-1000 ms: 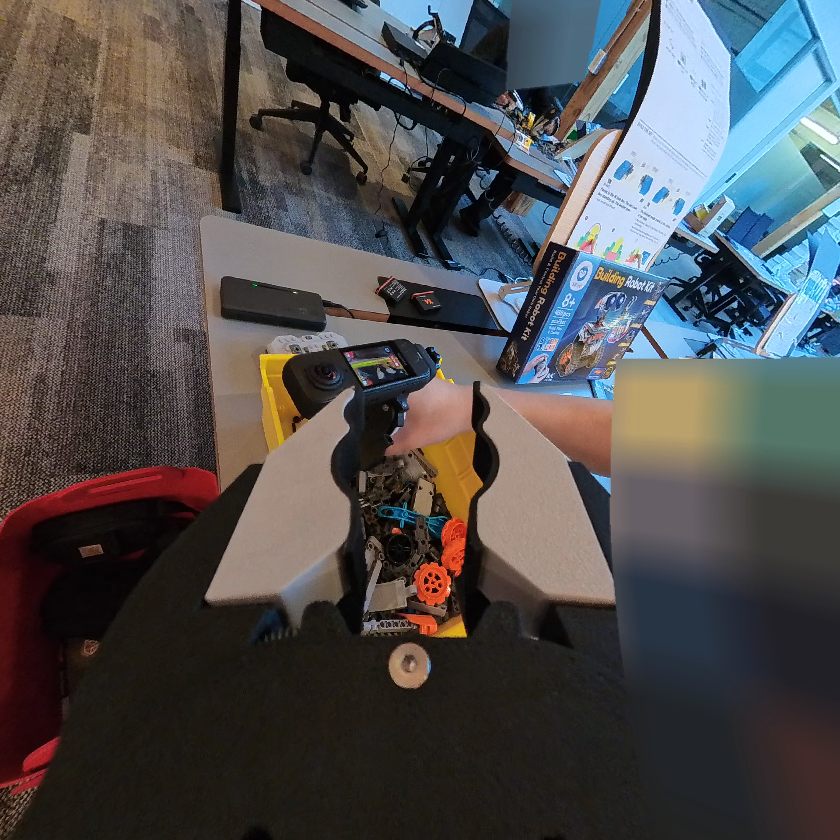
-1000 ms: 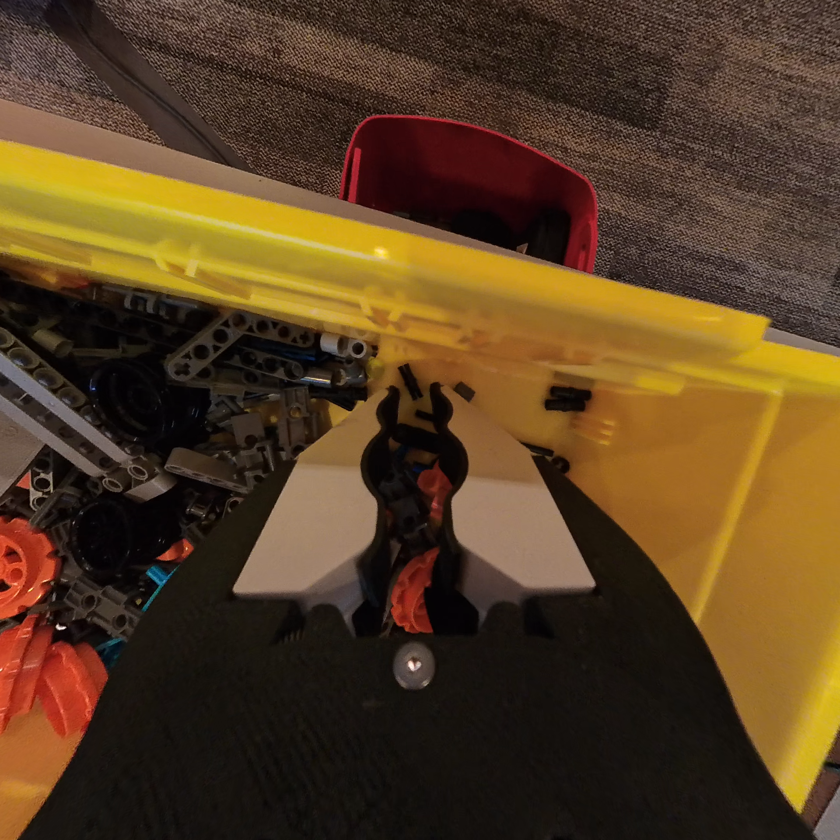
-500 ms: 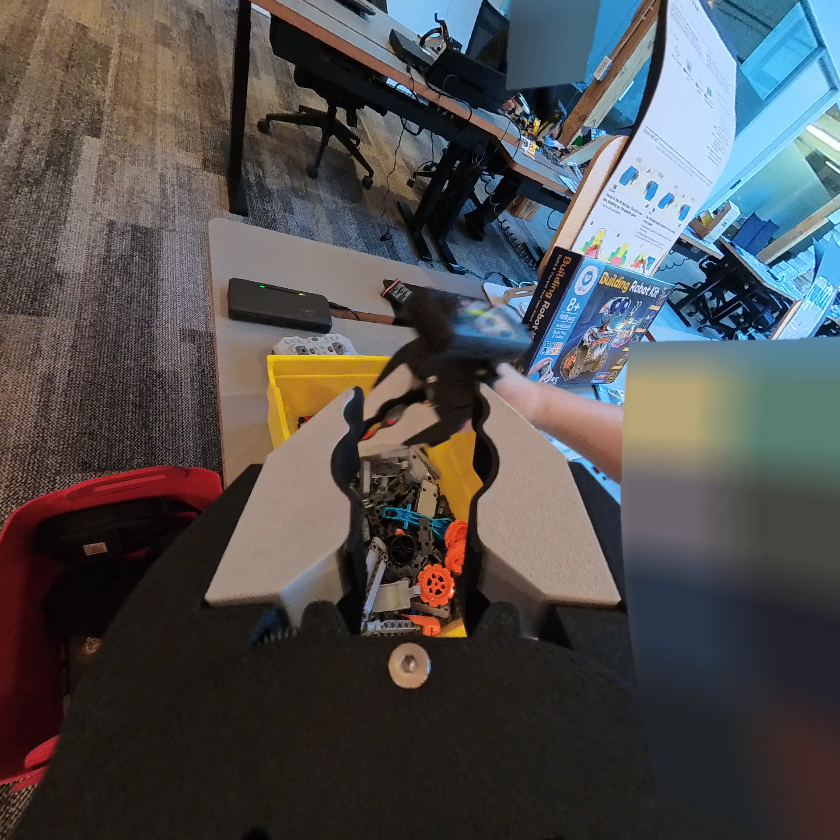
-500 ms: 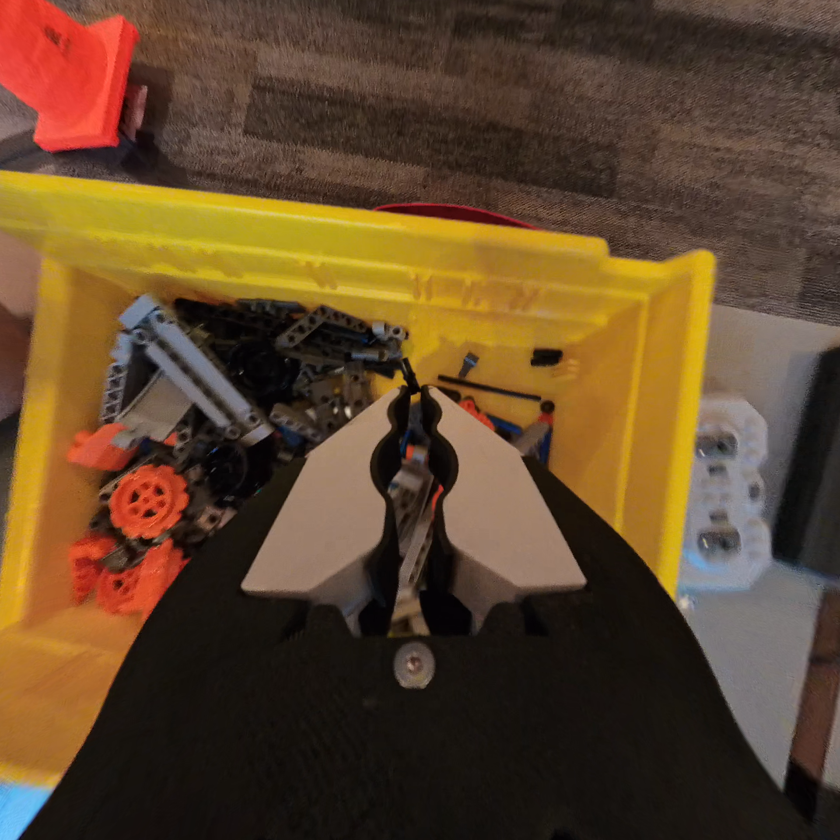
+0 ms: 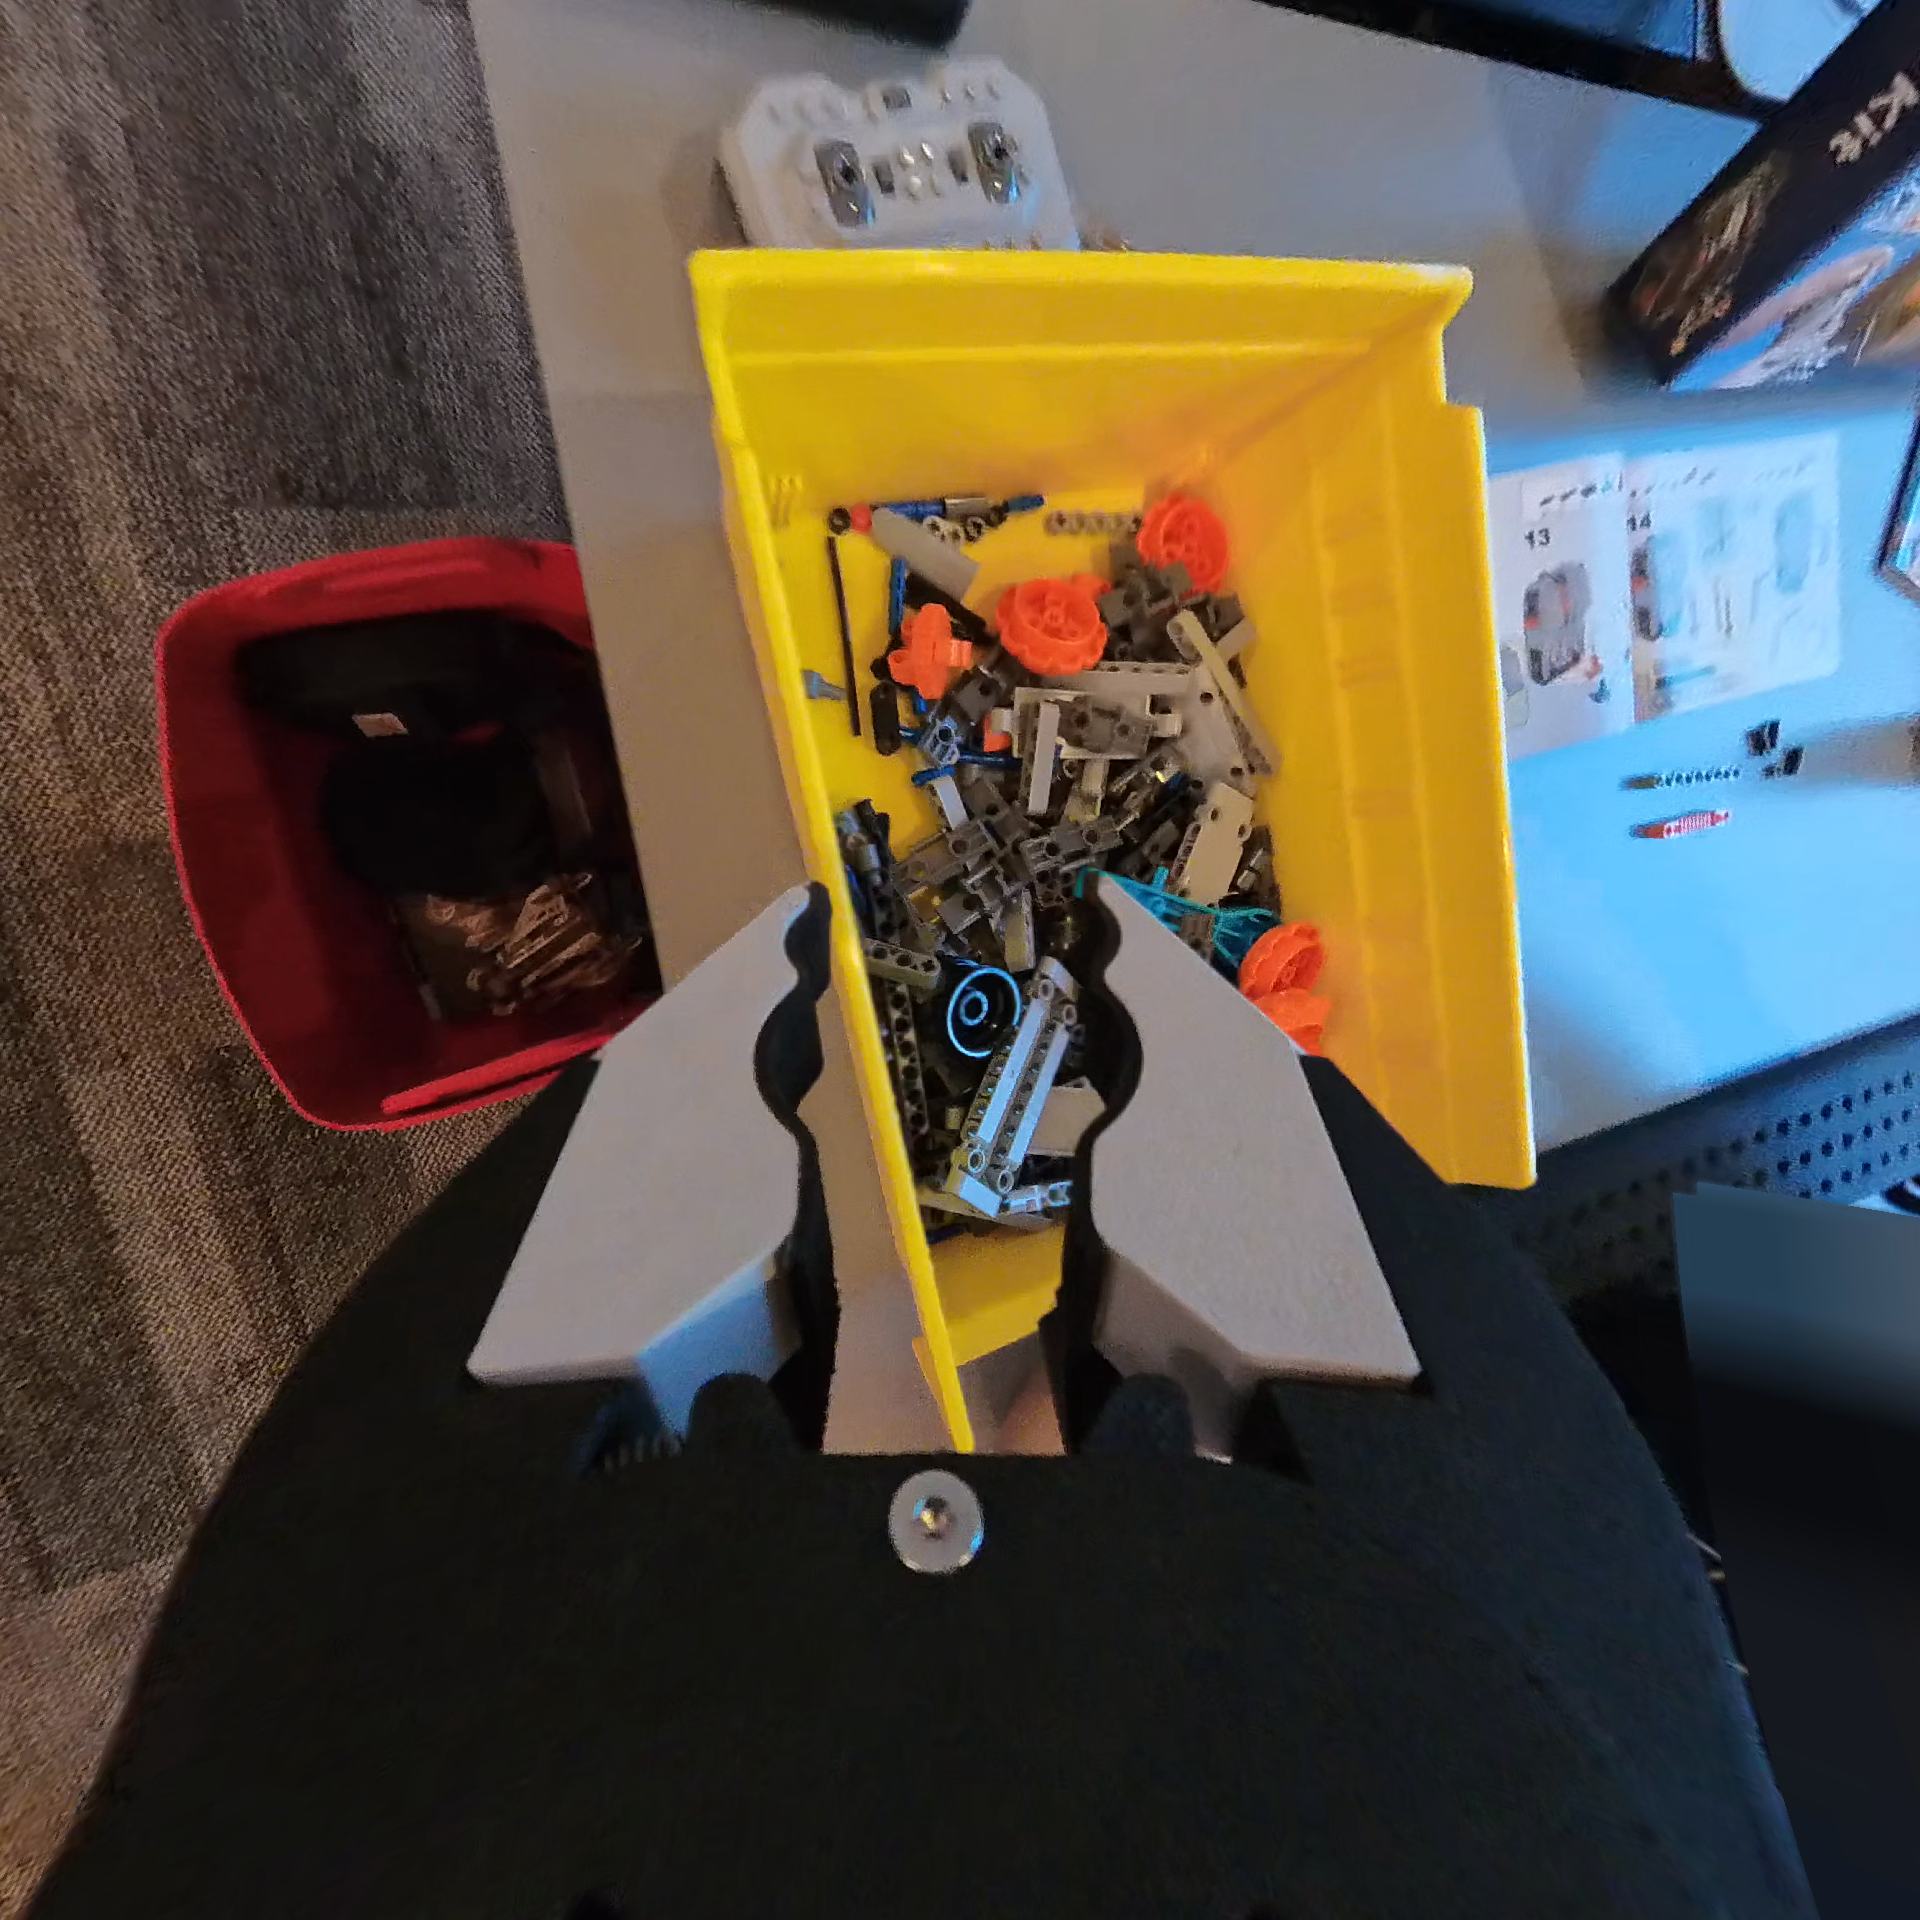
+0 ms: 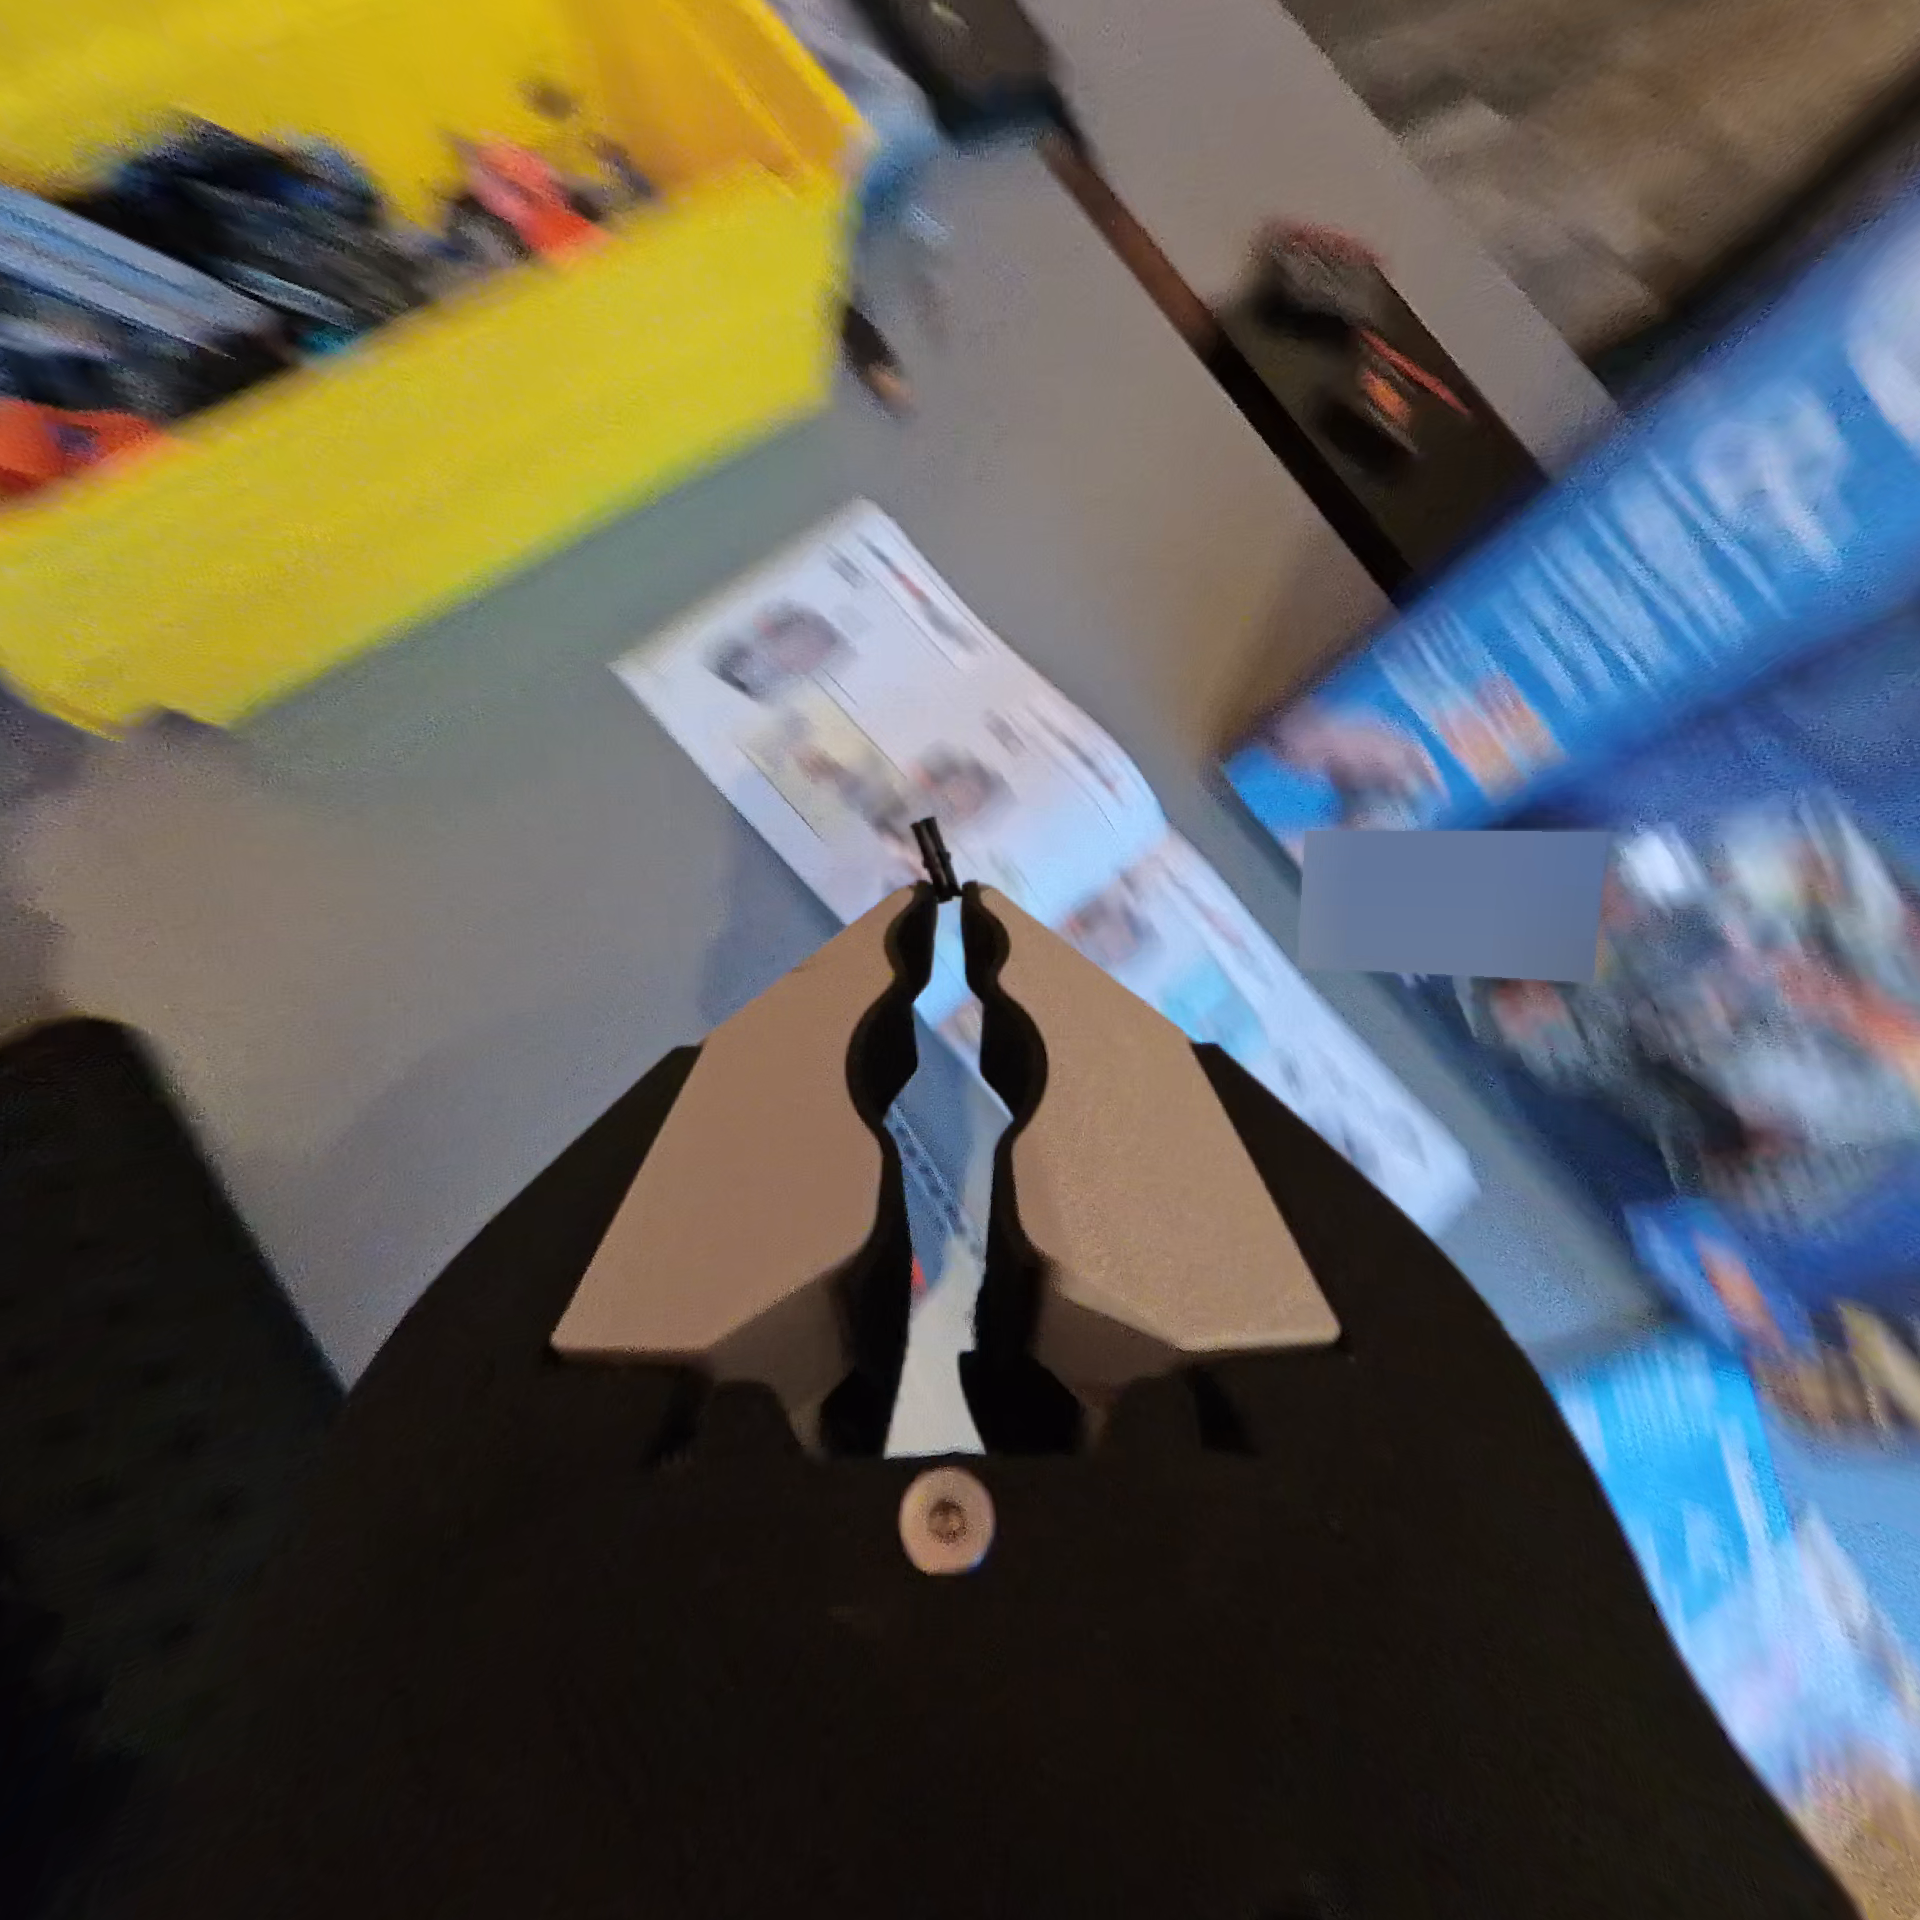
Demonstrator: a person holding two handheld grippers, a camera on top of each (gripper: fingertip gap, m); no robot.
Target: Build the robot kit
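Note:
A yellow bin (image 5: 1392,727) on the grey table holds a heap of grey, black and orange building parts (image 5: 1049,790). My left gripper (image 5: 961,899) is open and empty above the bin's near left corner, and the bin's left wall runs between its fingers. My right gripper (image 6: 943,891) is shut on a small black pin (image 6: 933,854) that sticks out past its tips. It hangs over an open instruction booklet (image 6: 883,675), to the right of the yellow bin (image 6: 416,499). The right wrist view is blurred by motion.
A red basket (image 5: 260,831) with dark items stands on the carpet left of the table. A white block with metal studs (image 5: 904,166) lies behind the bin. The blue kit box (image 6: 1662,582) stands right of the booklet. Several small parts (image 5: 1683,821) lie near the booklet (image 5: 1662,582). The tips of one gripper are about 40 centimeters away from the tips of the other.
My right gripper came up out of the bin with the black pin and swung right over the booklet. My left gripper tipped down over the bin.

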